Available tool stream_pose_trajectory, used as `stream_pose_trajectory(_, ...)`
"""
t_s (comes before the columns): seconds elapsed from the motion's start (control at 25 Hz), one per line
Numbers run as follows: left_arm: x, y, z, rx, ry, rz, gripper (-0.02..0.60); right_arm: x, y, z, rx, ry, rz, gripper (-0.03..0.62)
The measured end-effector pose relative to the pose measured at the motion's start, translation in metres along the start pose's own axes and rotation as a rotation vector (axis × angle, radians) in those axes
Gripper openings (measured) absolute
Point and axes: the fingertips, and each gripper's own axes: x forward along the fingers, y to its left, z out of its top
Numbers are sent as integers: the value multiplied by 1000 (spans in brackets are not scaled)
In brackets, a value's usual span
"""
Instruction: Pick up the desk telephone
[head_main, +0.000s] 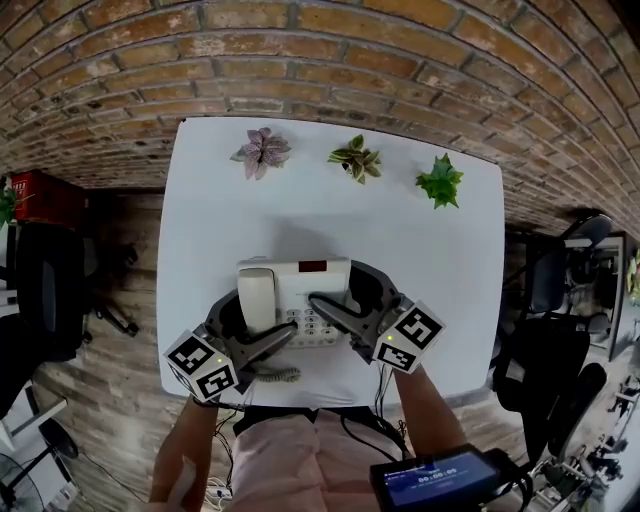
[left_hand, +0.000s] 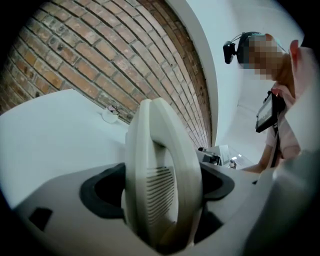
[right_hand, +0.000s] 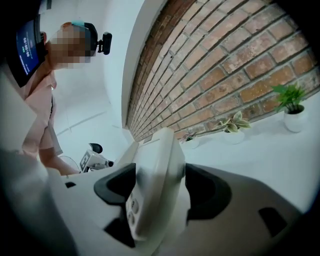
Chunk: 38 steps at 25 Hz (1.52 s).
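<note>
The left tool (head_main: 250, 328) is squeezed shut on the smooth cream handset (left_hand: 160, 170), which has thin slots. The right tool (head_main: 350, 300) is squeezed on the button side of the desk telephone (head_main: 300, 285). Both reach in low from the near edge of the white table (head_main: 300, 190), where the plastic phone and its curly cord (head_main: 275, 375) are.

Both forearms (head_main: 425, 415) reach forward, side by side. The left gripper (head_main: 255, 325) clamps the handset (head_main: 256, 292). The right gripper (head_main: 352, 300) clamps the desk telephone (head_main: 312, 282) at its right edge.
</note>
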Motion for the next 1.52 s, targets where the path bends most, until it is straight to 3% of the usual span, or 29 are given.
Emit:
stream_pose_trajectory(0.12,-3,-3,0,12,-16,3,446,1,1,-13,93,75,12,367)
stream_pose_trajectory(0.28,-3,-6,0,36,-21,-16,446,1,8,-31,179,154,89,368)
stream_pose_trajectory(0.48,-4,-9,-4,40,-8,-32,446,1,20,-36,178,175,138,295)
stream_pose_trajectory(0.72,-4,-16,-3,58,42,-40,442,-4,23,-32,172,161,116,276)
stream_pose_trajectory(0.92,-10,-32,4,42,33,-29,442,-15,36,-21,172,145,122,276)
stream_pose_trajectory(1.2,-17,-77,20,97,27,-41,442,-46,62,8,132,118,126,276)
stream_pose_trajectory(1.52,-28,-159,43,150,7,-51,442,-106,107,55,63,60,117,277)
